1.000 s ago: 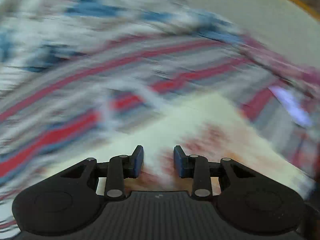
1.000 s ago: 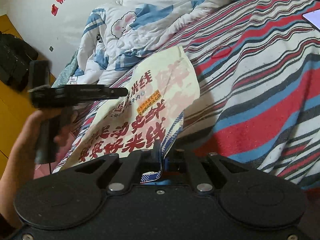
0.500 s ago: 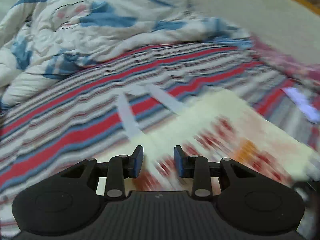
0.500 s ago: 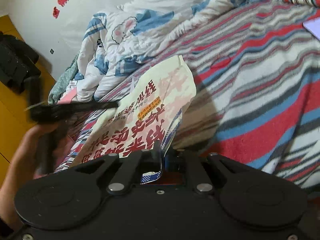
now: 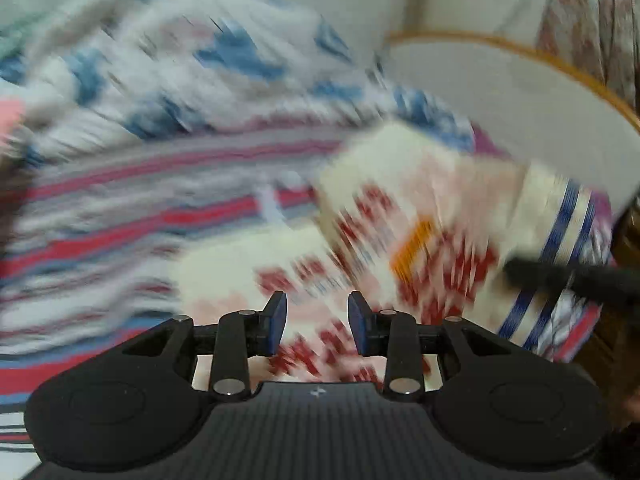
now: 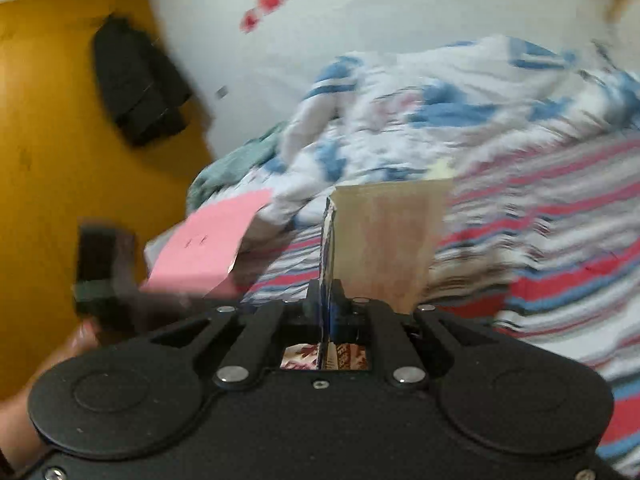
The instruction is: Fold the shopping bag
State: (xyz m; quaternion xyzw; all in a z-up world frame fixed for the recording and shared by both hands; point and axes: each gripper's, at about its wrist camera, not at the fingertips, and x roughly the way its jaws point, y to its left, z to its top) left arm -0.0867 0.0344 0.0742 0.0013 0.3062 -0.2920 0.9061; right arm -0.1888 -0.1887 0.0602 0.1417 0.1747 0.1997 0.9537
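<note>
The right hand-held gripper (image 6: 329, 312) is clamped on an edge of the shopping bag (image 6: 384, 240): its jaws sit together with the blue-striped seam of the bag pinched upright between them. From that grip a cream panel of the bag rises ahead of the fingers, its faded print facing the camera, and a bit of red lettering shows through the gap below the jaws. The bag is lifted off the striped bed (image 6: 560, 248) at this end.

Left of the bag, low in the right wrist view, a person's hand (image 6: 76, 340) holds the dark body of the other tool, which is blurred. Just beyond the bag lies a pink sheet (image 6: 212, 240), and past that a rumpled white and blue quilt (image 6: 440, 108) is heaped on the bed. A dark garment (image 6: 140, 84) hangs on the yellow surface well behind the bag.

The left hand-held gripper (image 5: 316, 326) has its blue pads apart with nothing between them. It hovers over the bag (image 5: 400, 240), whose cream face with red characters and an orange patch spreads just beyond the fingertips. The picture is heavily smeared. To the right of the bag, a dark bar-shaped thing crosses its blue-striped side; what it is I cannot tell for certain.
</note>
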